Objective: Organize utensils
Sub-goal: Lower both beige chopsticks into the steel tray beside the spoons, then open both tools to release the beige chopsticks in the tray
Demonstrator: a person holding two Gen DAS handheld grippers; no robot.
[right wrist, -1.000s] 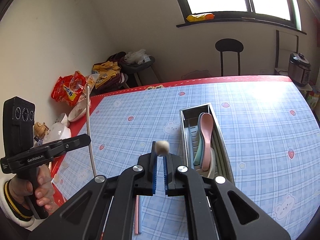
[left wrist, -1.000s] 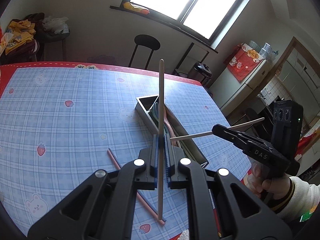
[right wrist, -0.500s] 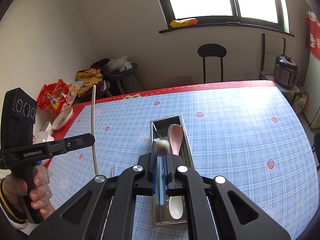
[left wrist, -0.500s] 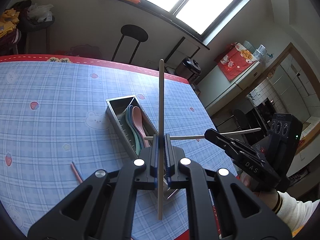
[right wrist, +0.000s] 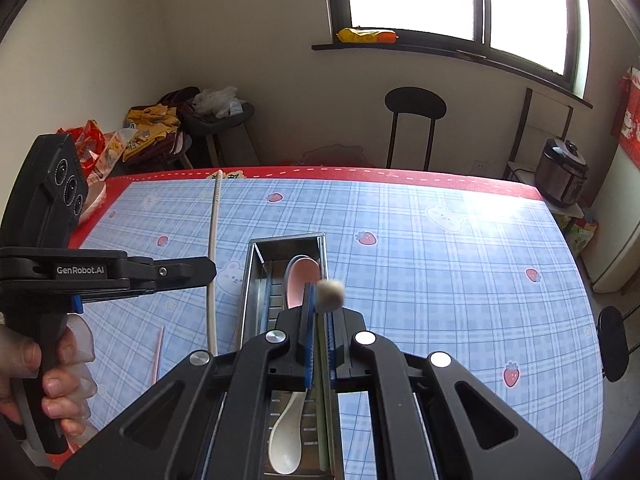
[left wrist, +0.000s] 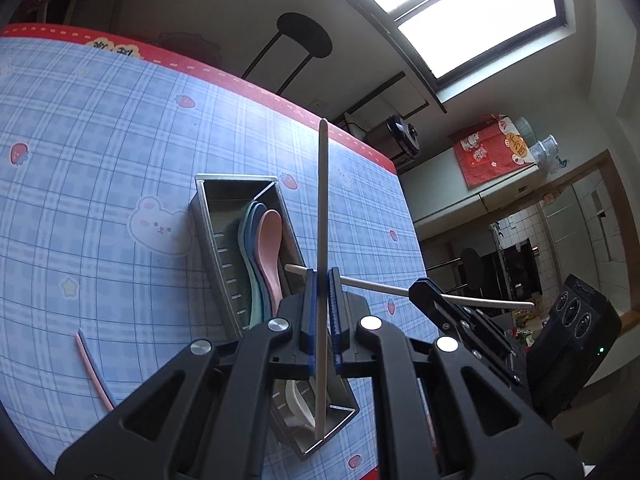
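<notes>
Two grippers: each pinches one pale chopstick above the metal tray.
Left gripper (left wrist: 321, 312): blue pads pressed against a cream chopstick (left wrist: 322, 216) that stands nearly upright between them, its upper tip at 12 o'clock from the pads and its lower end at 6 o'clock, ending over the tray's near corner.
Right gripper (right wrist: 318, 332): pads closed on a second chopstick (right wrist: 329, 295) seen end-on (only its round, fuzzy tip shows clearly), pointing along the fingers; in the left wrist view the same stick (left wrist: 472, 299) runs crosswise from 9 to 3 o'clock just behind the left pads.
Metal tray (right wrist: 251, 280): long steel box on the table, directly below both grippers, running from 12 to 6 o'clock in the right wrist view.
Pink spoon (right wrist: 301, 276): bowl toward the tray's far end, stacked on blue and green spoons (left wrist: 249, 224), at 12 o'clock from the right pads.
White spoon (right wrist: 285, 436): in the tray's near end, at 6 o'clock beneath the right gripper.
Pink chopstick (left wrist: 91, 368): loose on the cloth at 9 o'clock of the tray, well apart from it.
Tablecloth (right wrist: 440, 264): blue plaid with strawberries and bears, red border.
Black stool (right wrist: 414, 104): beyond the table's far edge, under the window.
</notes>
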